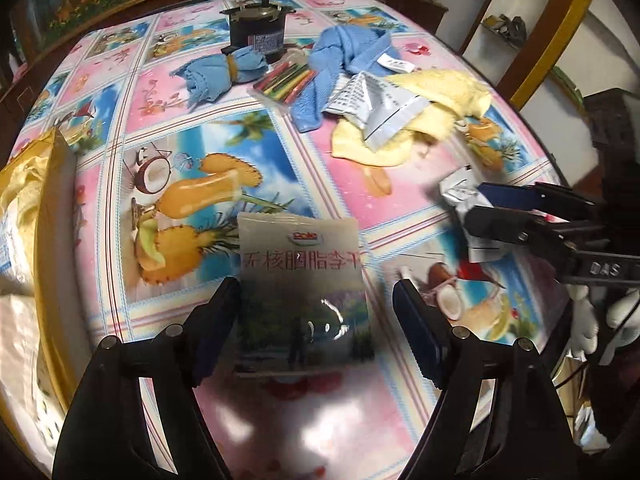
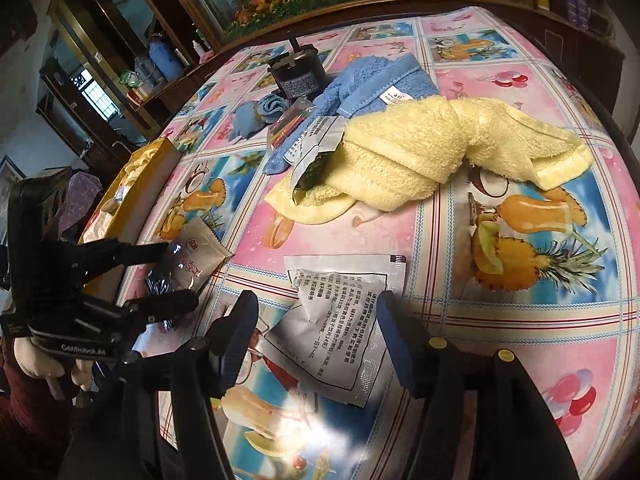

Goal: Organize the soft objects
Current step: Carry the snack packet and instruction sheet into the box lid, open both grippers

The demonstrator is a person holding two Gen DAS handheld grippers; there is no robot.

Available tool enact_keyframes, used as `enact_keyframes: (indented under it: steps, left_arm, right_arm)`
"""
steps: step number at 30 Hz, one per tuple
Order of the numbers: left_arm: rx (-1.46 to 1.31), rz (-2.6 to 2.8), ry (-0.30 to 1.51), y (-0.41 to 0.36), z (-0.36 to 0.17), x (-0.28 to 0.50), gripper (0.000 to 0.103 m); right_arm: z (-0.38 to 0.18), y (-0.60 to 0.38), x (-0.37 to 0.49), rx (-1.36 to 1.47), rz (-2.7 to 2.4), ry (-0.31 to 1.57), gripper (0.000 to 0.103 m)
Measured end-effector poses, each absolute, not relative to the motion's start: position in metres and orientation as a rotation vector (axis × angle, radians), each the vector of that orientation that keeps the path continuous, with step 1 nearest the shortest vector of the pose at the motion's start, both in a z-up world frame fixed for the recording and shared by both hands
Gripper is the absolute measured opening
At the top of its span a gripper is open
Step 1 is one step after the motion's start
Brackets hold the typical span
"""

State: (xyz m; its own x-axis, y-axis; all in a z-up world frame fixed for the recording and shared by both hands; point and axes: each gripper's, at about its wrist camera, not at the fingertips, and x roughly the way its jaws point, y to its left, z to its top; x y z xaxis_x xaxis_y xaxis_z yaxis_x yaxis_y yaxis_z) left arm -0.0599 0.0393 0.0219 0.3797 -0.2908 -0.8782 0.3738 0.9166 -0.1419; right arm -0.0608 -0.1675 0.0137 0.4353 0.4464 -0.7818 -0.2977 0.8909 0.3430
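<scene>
My left gripper is open around a Dole snack pouch lying flat on the table; it also shows in the right wrist view. My right gripper is open around a white printed sachet, seen crumpled between its jaws in the left wrist view. A yellow towel lies crumpled mid-table with a silver foil packet on its left end. A blue towel lies behind it. A small rolled blue cloth sits farther left.
A black cylindrical motor stands at the far side. A clear pack of coloured sticks lies beside the blue towel. A gold box with cloth lining sits at the table's left edge. The fruit-print tablecloth covers the table.
</scene>
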Motion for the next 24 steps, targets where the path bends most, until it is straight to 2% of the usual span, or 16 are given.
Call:
enact_keyframes:
  steps: [5, 14, 15, 16, 19, 21, 23, 24]
  left_arm:
    - [0.082, -0.356, 1.03, 0.038, 0.03, -0.066, 0.078]
    - [0.148, -0.268, 1.011, 0.021, 0.009, -0.059, 0.082]
    - [0.145, -0.27, 1.008, 0.021, 0.009, -0.059, 0.078]
    - [0.143, -0.279, 0.997, 0.022, 0.01, -0.061, 0.062]
    - [0.117, -0.312, 0.993, 0.026, 0.014, -0.066, 0.057]
    - [0.102, -0.329, 0.991, 0.029, 0.015, -0.071, 0.055]
    - [0.058, -0.338, 0.985, 0.036, 0.019, -0.076, 0.055]
    - [0.036, -0.345, 0.976, 0.039, 0.022, -0.08, 0.055]
  right_arm:
    - [0.017, -0.173, -0.067, 0.164, 0.442, 1.004, 0.062]
    - [0.013, -0.148, -0.071, 0.063, 0.402, 1.008, 0.062]
    - [0.012, -0.143, -0.072, 0.036, 0.391, 1.002, 0.062]
    - [0.012, -0.14, -0.074, 0.007, 0.382, 0.995, 0.062]
    - [0.01, -0.128, -0.082, -0.051, 0.414, 0.979, 0.062]
    - [0.011, -0.122, -0.089, -0.068, 0.452, 0.974, 0.057]
    - [0.013, -0.121, -0.094, -0.058, 0.469, 0.969, 0.047]
    - [0.014, -0.122, -0.094, -0.043, 0.478, 0.968, 0.046]
